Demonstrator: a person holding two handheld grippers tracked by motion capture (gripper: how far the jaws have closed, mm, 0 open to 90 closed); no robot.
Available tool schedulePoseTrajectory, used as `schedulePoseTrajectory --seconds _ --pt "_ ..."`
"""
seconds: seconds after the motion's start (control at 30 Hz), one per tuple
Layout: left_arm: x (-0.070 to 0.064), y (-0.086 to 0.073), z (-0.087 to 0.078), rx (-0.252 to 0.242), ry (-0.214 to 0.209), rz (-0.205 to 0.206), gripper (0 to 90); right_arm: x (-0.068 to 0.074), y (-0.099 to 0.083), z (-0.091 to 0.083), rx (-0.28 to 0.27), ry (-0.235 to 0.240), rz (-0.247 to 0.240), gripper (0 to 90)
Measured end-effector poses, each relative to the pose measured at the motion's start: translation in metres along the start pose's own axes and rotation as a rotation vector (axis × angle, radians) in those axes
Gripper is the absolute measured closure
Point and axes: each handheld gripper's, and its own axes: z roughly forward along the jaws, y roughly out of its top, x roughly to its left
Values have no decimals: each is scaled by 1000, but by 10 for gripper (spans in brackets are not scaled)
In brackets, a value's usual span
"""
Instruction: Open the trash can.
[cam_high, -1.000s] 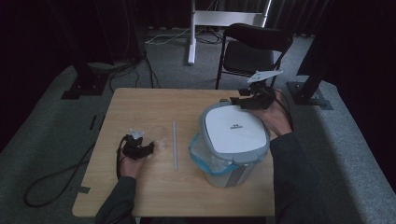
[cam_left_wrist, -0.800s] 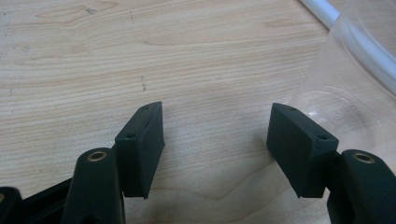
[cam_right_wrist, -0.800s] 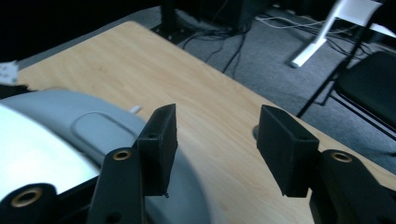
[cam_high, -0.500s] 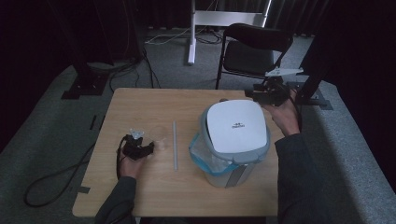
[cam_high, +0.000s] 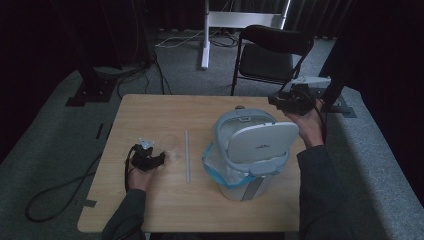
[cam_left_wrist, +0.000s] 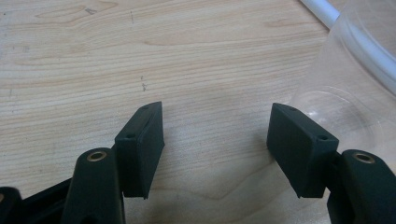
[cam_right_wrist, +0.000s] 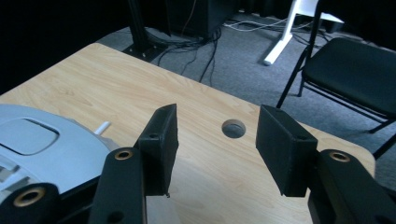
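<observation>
A grey bin (cam_high: 243, 187) with a blue liner (cam_high: 212, 162) stands right of the table's middle, its white lid (cam_high: 258, 142) tilted up and open. My right gripper (cam_high: 282, 101) hovers behind the bin near the far right corner. It is open and holds nothing; in the right gripper view (cam_right_wrist: 217, 116) the bin's top (cam_right_wrist: 42, 140) lies at the left. My left gripper (cam_high: 156, 159) rests on the table at the left, open and empty (cam_left_wrist: 217, 116). A clear plastic cup (cam_left_wrist: 348, 88) lies just right of its jaws. A white straw (cam_high: 187, 156) lies between cup and bin.
The wooden table (cam_high: 150, 115) has a round cable hole (cam_right_wrist: 233, 128) near its far edge. A black chair (cam_high: 272, 55) stands behind the table, with a white stand (cam_high: 207, 35) farther back. Cables trail on the grey floor at the left.
The bin's lid has swung up from flat to tilted open. My right gripper has moved right and back, away from the bin. The left gripper has stayed put.
</observation>
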Motion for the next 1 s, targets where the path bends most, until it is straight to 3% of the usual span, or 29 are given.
schedulePoseTrajectory --seconds 0.27,0.33,0.67,1.0 --pt "0 0 0 1 0 1 365 -1 -8 1 -5 -23 0 463" --pt "0 0 0 1 -1 1 364 -2 -15 3 -3 -63 -9 462" --pt "0 0 0 1 0 1 364 -12 -39 7 -4 -119 26 462" --pt "0 0 0 1 0 1 364 -17 -61 12 -2 -146 61 446"
